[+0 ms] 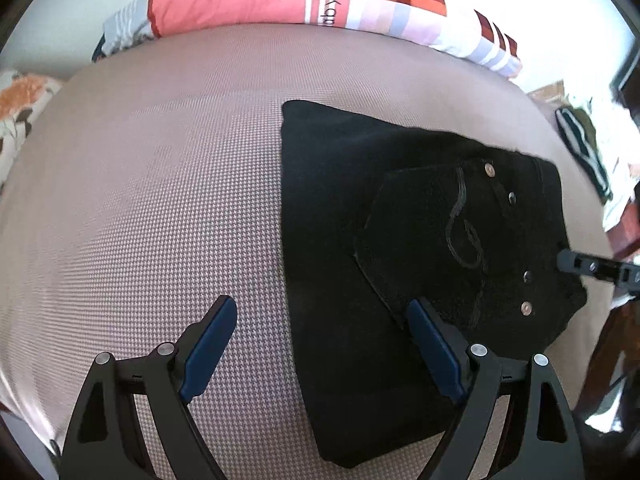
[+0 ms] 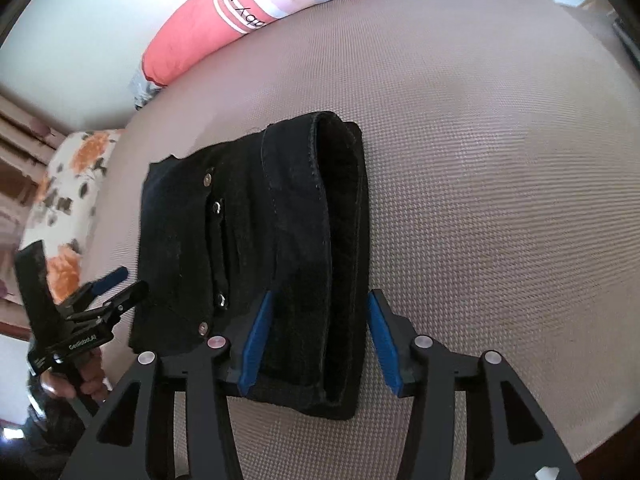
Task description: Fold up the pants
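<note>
The black denim pants (image 2: 256, 264) are laid as a compact folded bundle on the woven beige bed cover (image 2: 500, 200). Both the left gripper (image 1: 320, 344) and right gripper (image 2: 316, 336) are spread, grasping nothing. The folded layers could be snagged and dragged open if a blue pad (image 2: 256, 344) is withdrawn too low.

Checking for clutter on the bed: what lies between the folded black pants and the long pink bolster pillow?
Nothing: only bare beige woven bedcover separates the folded black pants from the long pink bolster pillow, in both wrist views.
</note>
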The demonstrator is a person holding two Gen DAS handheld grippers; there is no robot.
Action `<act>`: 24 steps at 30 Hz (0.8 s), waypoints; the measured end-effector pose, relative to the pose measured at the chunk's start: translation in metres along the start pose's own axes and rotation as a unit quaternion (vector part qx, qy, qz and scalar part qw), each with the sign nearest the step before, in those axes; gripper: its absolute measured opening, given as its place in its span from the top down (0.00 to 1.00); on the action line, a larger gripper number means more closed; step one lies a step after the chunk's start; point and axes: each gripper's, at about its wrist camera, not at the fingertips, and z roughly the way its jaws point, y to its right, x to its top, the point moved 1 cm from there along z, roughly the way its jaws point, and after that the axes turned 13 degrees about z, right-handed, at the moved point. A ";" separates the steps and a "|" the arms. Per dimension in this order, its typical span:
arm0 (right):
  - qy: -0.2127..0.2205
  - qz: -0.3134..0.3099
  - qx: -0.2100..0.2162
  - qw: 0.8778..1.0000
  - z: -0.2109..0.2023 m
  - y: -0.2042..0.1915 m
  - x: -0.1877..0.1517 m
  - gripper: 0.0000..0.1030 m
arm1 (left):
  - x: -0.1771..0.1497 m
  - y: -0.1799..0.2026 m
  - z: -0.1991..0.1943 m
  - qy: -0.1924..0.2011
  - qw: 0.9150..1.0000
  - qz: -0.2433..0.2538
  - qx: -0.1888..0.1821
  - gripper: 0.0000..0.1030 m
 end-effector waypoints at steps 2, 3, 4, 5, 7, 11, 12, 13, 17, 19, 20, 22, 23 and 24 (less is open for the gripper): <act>-0.010 0.004 0.015 1.000 0.004 0.005 0.003 0.55 | 0.001 -0.007 0.002 -0.001 1.000 -0.009 -0.008 0.15; -0.015 0.006 0.025 1.000 0.006 0.007 0.005 0.55 | 0.002 -0.010 0.004 -0.004 1.000 -0.014 -0.017 0.15; -0.019 0.009 0.031 0.999 0.008 0.009 0.006 0.54 | 0.001 -0.009 0.005 -0.005 1.000 -0.017 -0.024 0.15; -0.022 0.013 0.039 0.999 0.009 0.012 0.007 0.54 | 0.001 -0.012 0.006 -0.006 0.999 -0.020 -0.037 0.15; -0.029 0.017 0.054 0.998 0.011 0.016 0.008 0.54 | 0.000 -0.016 0.008 -0.008 0.998 -0.030 -0.062 0.15; -0.040 0.029 0.086 0.995 0.013 0.027 0.012 0.53 | -0.001 -0.025 0.012 -0.011 0.993 -0.051 -0.103 0.15; -0.041 0.032 0.091 0.994 0.014 0.029 0.012 0.53 | -0.001 -0.028 0.014 -0.012 0.991 -0.058 -0.116 0.15; -0.042 0.036 0.098 0.994 0.015 0.031 0.012 0.53 | -0.001 -0.030 0.015 -0.012 0.991 -0.062 -0.121 0.15; -0.049 0.043 0.116 0.991 0.017 0.039 0.014 0.52 | 0.000 -0.037 0.015 -0.012 0.987 -0.074 -0.140 0.15; -0.055 0.049 0.127 0.989 0.017 0.043 0.015 0.52 | 0.001 -0.042 0.016 -0.010 0.985 -0.082 -0.153 0.15; -0.056 0.047 0.131 0.989 0.016 0.046 0.016 0.53 | 0.002 -0.044 0.017 -0.009 0.984 -0.083 -0.160 0.15; -0.058 0.037 0.136 0.988 0.016 0.049 0.016 0.53 | 0.004 -0.046 0.018 -0.008 0.980 -0.086 -0.177 0.15; -0.058 0.035 0.140 0.988 0.016 0.051 0.017 0.53 | 0.004 -0.046 0.018 -0.006 0.979 -0.088 -0.182 0.16; -0.060 0.034 0.147 0.987 0.016 0.052 0.018 0.53 | 0.007 -0.046 0.019 -0.006 0.978 -0.090 -0.190 0.16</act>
